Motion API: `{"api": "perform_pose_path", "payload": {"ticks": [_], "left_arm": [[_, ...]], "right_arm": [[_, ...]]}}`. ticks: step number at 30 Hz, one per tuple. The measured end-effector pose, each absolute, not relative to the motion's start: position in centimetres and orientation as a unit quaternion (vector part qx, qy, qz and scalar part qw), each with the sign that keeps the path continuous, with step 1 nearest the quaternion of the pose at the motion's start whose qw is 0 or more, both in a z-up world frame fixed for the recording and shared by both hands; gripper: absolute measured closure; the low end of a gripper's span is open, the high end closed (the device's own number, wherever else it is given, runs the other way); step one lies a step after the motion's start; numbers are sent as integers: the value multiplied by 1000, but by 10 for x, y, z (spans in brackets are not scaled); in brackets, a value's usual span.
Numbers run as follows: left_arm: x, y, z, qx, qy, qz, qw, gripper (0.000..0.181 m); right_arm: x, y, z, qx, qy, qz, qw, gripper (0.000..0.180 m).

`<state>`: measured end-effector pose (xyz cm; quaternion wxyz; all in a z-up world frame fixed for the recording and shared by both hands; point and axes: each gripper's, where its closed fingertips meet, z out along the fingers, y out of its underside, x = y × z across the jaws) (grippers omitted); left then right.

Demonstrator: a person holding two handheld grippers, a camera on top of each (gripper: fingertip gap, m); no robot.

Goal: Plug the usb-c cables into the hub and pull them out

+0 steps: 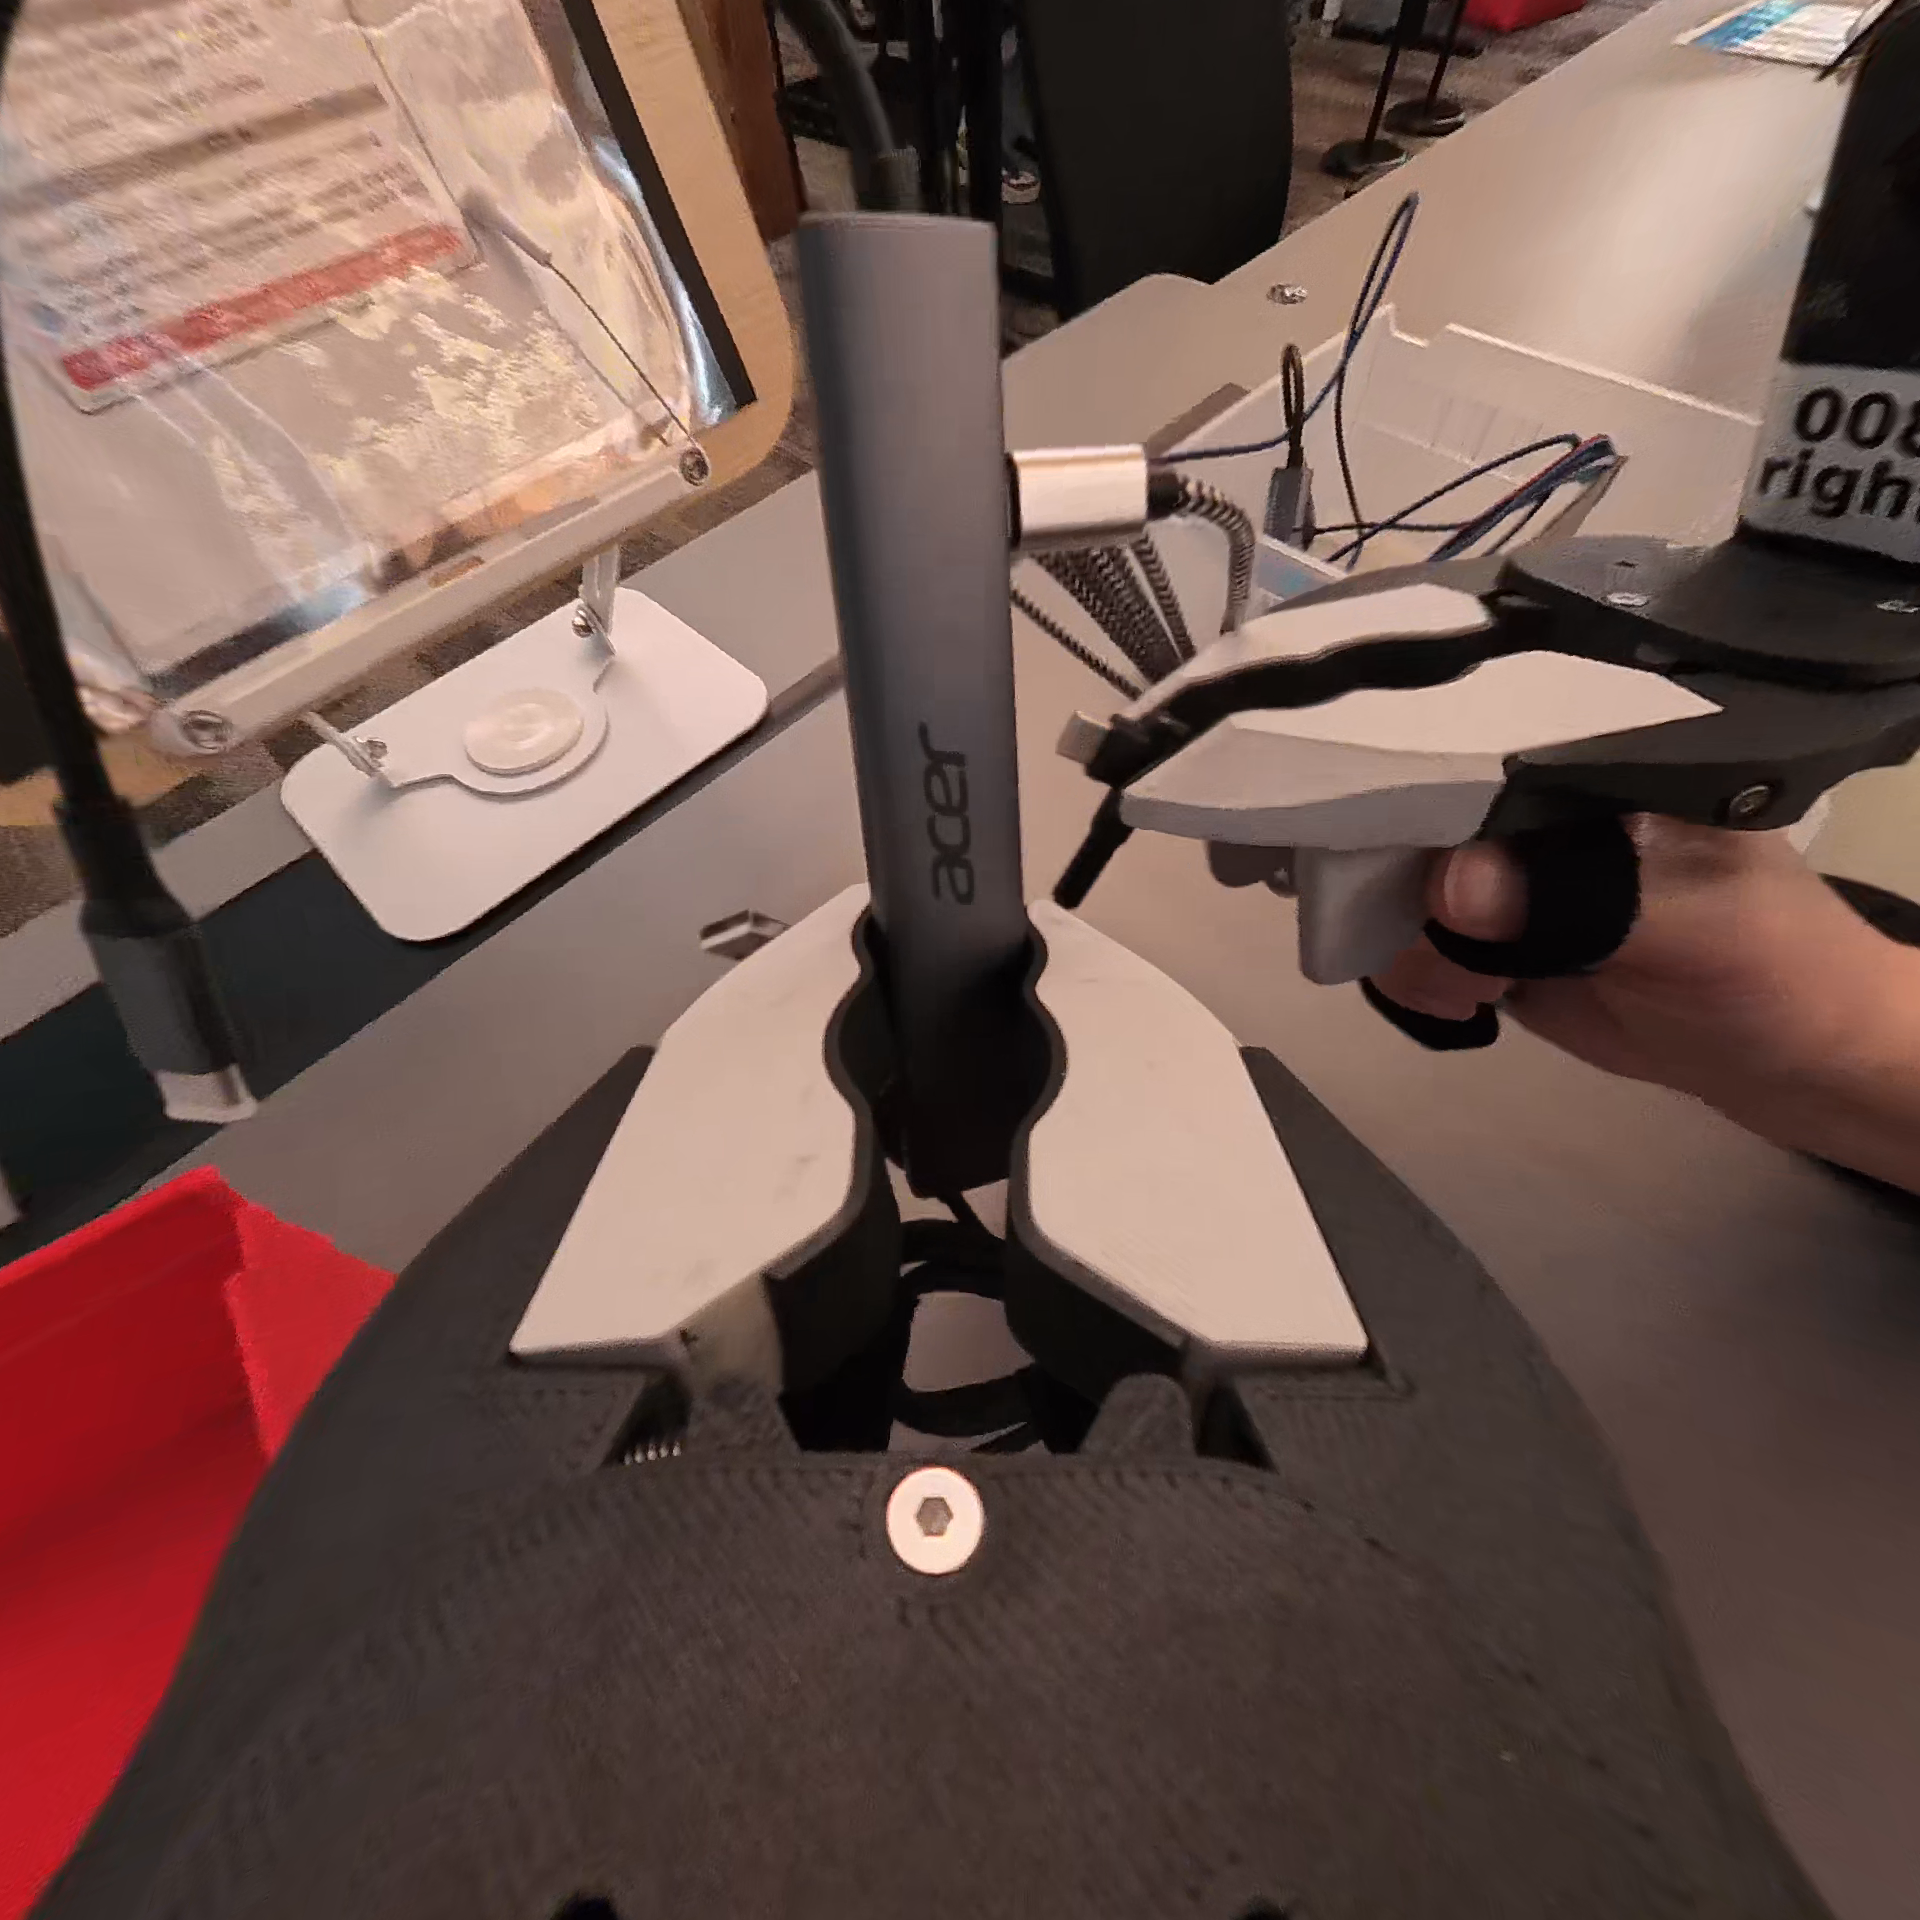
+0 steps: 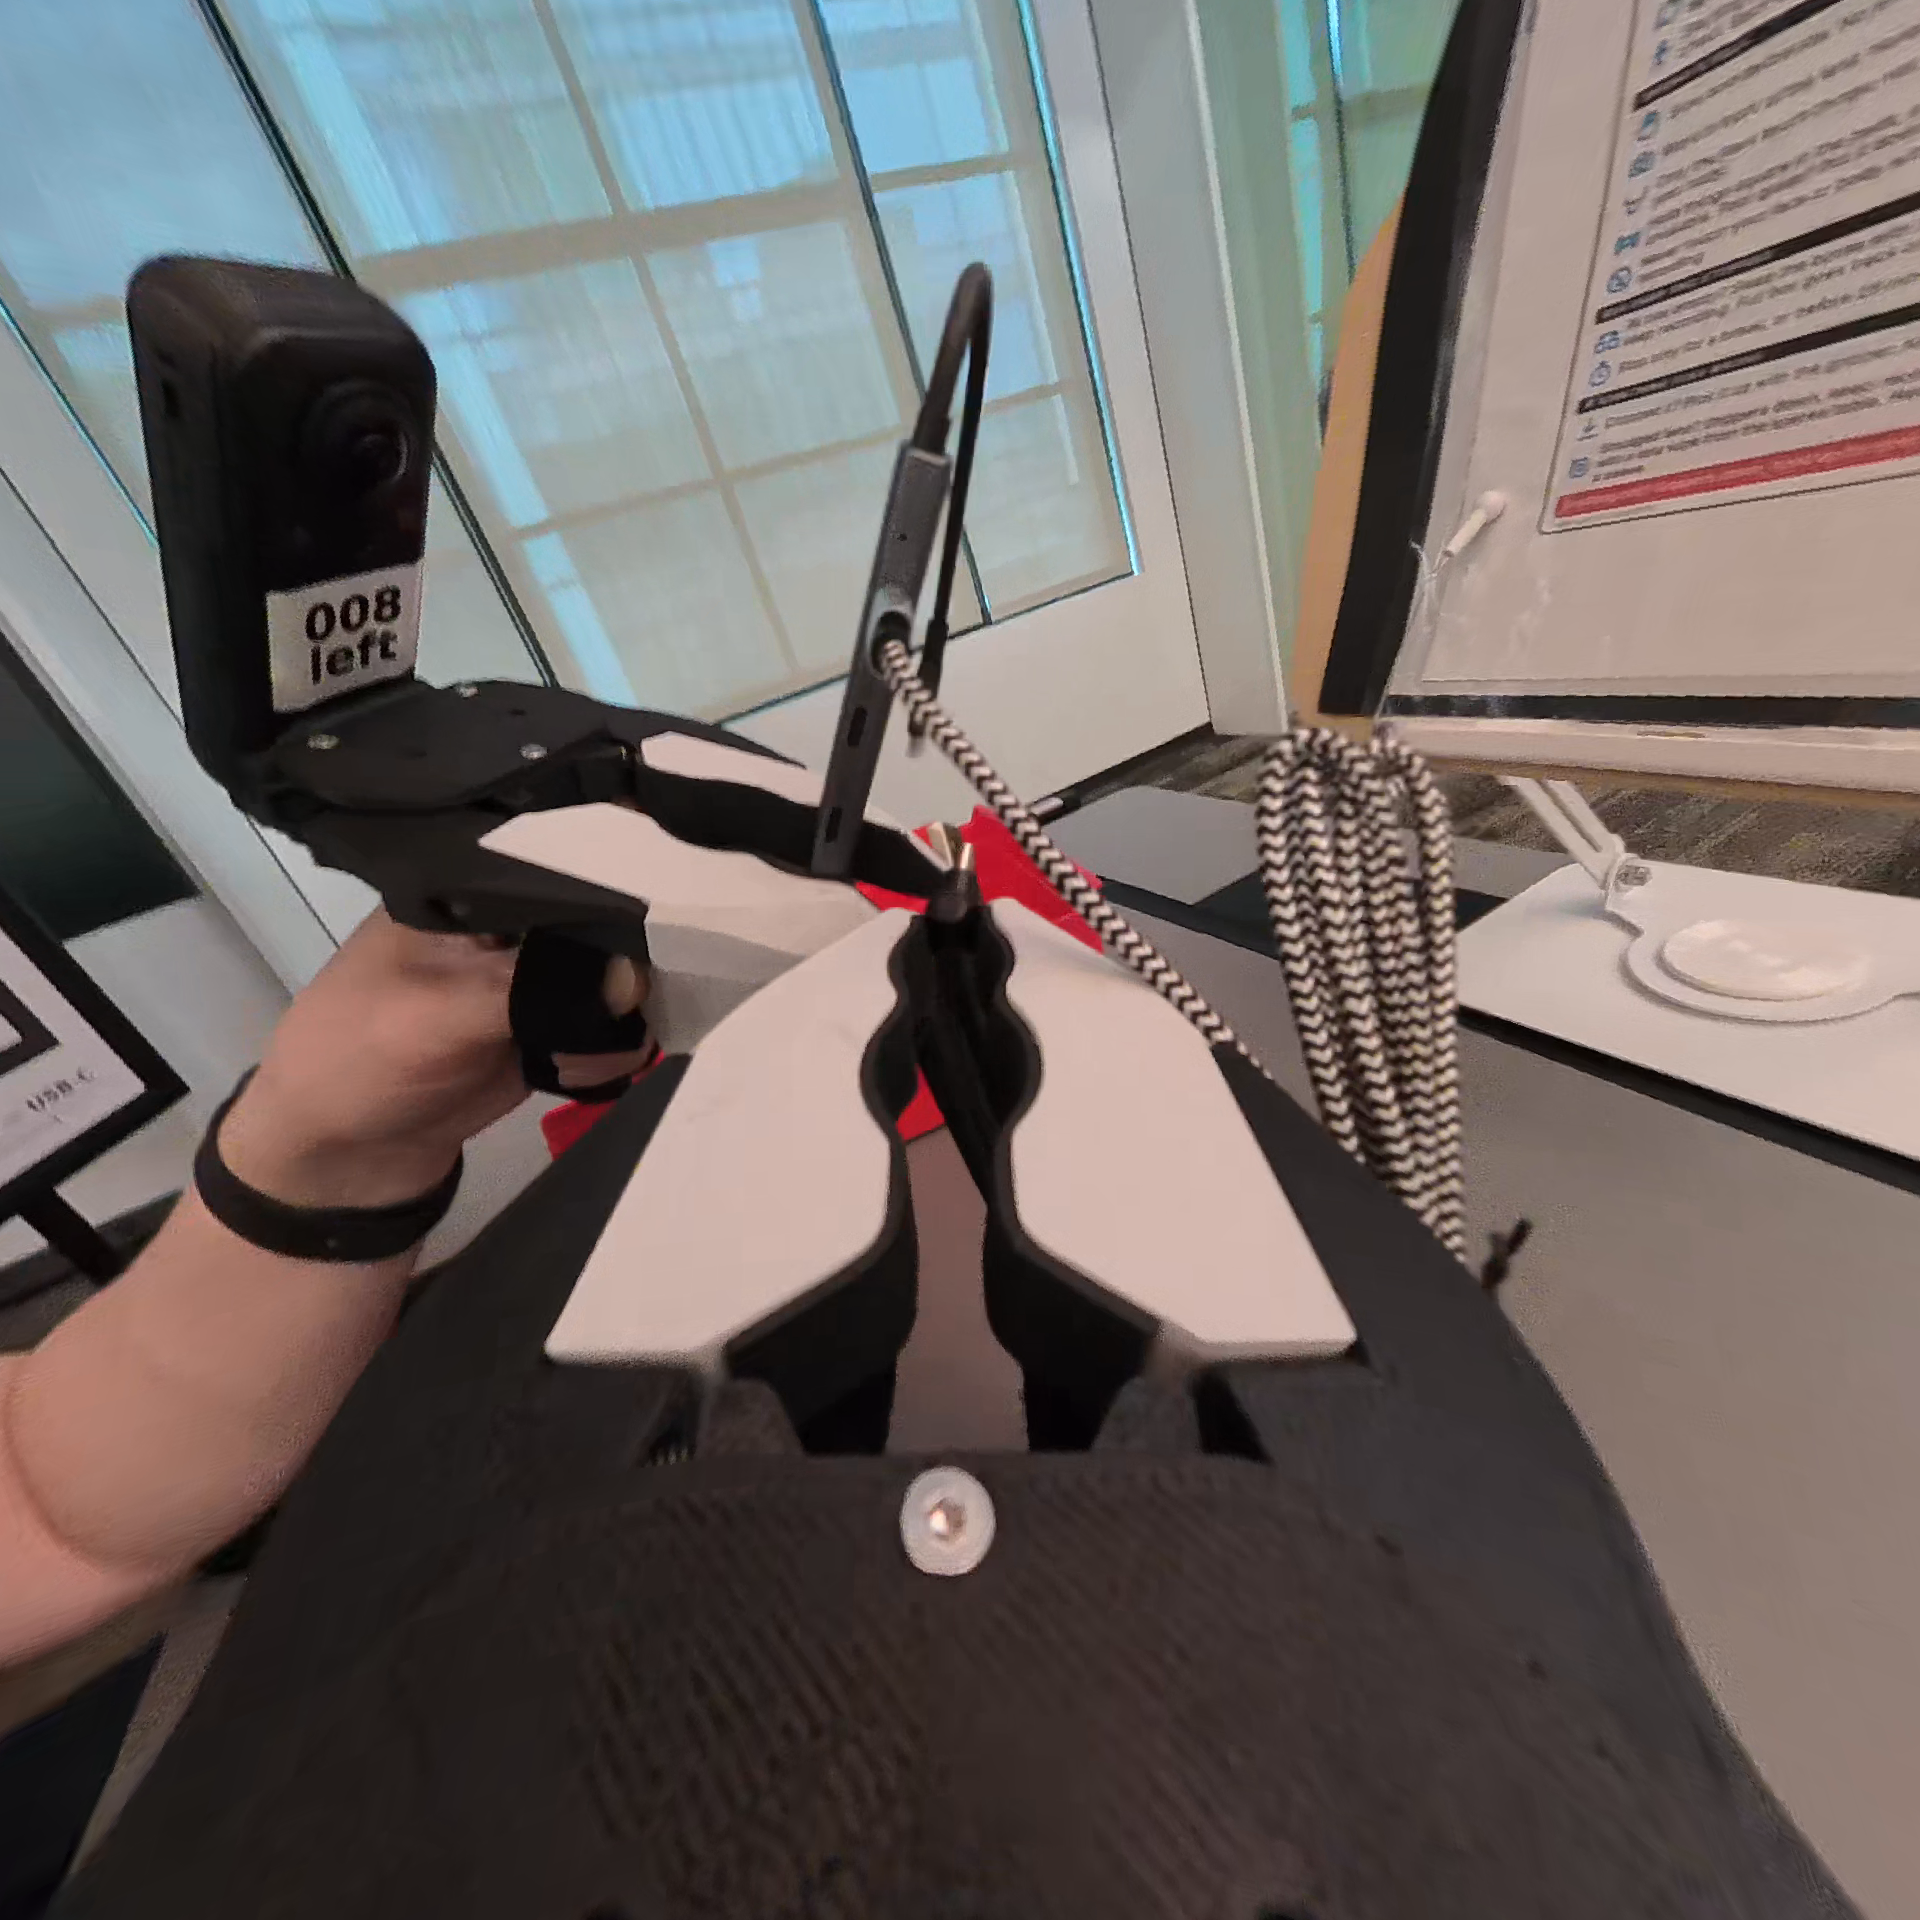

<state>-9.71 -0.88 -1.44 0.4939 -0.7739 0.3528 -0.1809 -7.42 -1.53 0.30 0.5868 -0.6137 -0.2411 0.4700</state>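
Left gripper [image 1: 948, 940]: fingers clenched on the low end of the hub [image 1: 914, 582], which stands up out of them, lifted off the desk [image 1: 1558, 1351]. The hub's own black lead comes out of its far end, loops over and hangs back down beside the body.

Right gripper [image 2: 951, 914]: clamped tight on a black USB-C cable [image 2: 961, 1049], with the metal plug tip [image 1: 1086, 740] poking just past the fingertips. In the left wrist view the tip sits just beside the hub's side edge, not touching as far as I can tell.

Hub feel: slim metal-looking stick, so my guess is light and rigid, but kinda slick. Gripping low leaves the side ports open, though a sideways push could lever it around in the fingers.

Cable feel: floppy, so hold it right behind the plug like it is now, otherwise it'll just buckle. Tip looks small and fussy about lining up.

Braided cable [image 2: 1039, 831]: black and white, its silver plug [image 1: 1081, 501] already seated in the hub's side higher up; slack hangs in a bundle [image 2: 1361, 987] off to the right.

Step, I reckon: second plug going in, lower port.

Farther back: red bin [image 1: 125, 1455], sign on a white stand [image 1: 343, 343], windows [image 2: 675, 312].
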Motion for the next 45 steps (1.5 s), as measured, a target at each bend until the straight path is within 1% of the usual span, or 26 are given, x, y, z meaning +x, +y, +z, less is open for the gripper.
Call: {"api": "perform_pose_path", "payload": {"ticks": [2,8,14,19,23,27,32,45], "left_arm": [[-103,-6,-9,-770,349,-166,508,161],[-119,2,-3,-766,339,-130,531,161],[-138,11,9,-754,325,-91,563,160],[-148,14,24,-732,304,-110,600,160],[-127,10,20,-710,319,-126,616,160],[-102,4,10,-691,341,-116,627,160],[-86,-5,12,-674,338,-162,637,160],[-71,-21,23,-642,327,-206,662,160]], "right_arm": [[-77,-18,3,-622,-265,460,576,171],[-79,-27,5,-639,-299,489,514,172],[-73,-31,0,-657,-346,473,474,172],[-78,-62,-2,-652,-407,514,381,171],[-86,-64,6,-635,-395,527,402,172],[-85,-56,20,-614,-361,529,462,172],[-72,-50,44,-586,-315,530,526,172],[-65,-52,63,-567,-247,527,582,171]]}}
